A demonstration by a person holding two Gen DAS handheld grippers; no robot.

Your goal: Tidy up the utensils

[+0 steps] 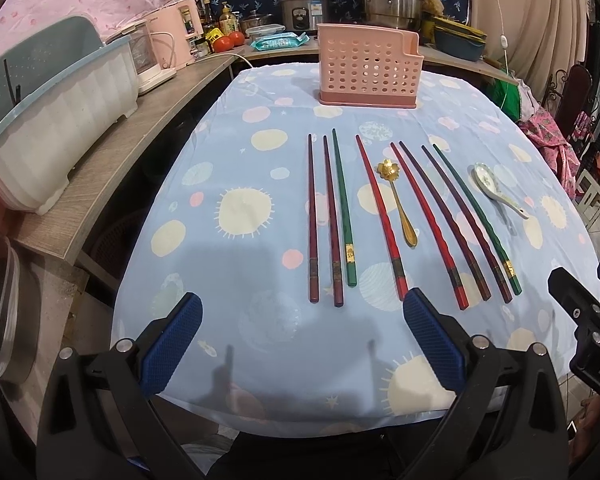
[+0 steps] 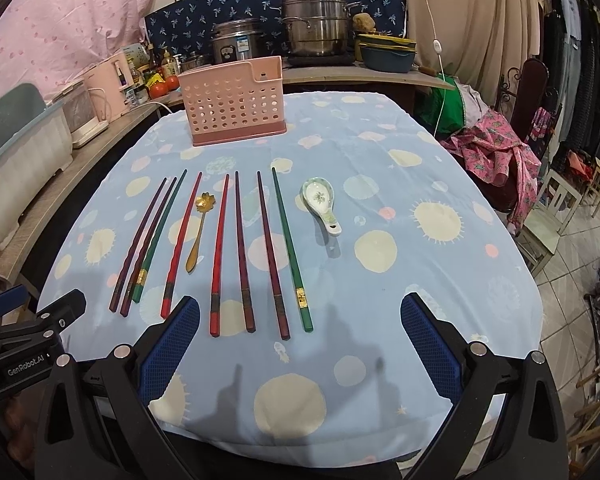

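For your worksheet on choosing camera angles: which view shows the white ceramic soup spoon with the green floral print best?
The right wrist view: the white ceramic soup spoon lies near the middle, bowl pattern facing the camera. In the left wrist view the spoon sits toward the right edge, smaller and skewed by the lens.

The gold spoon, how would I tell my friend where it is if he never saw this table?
Start at the pink holder standing at the far end of the blue spotted tablecloth, then look nearer at the row of chopsticks. The gold spoon lies between two red chopsticks. It is the only shiny metal thing there, shorter than the sticks, with a flower-shaped bowl.
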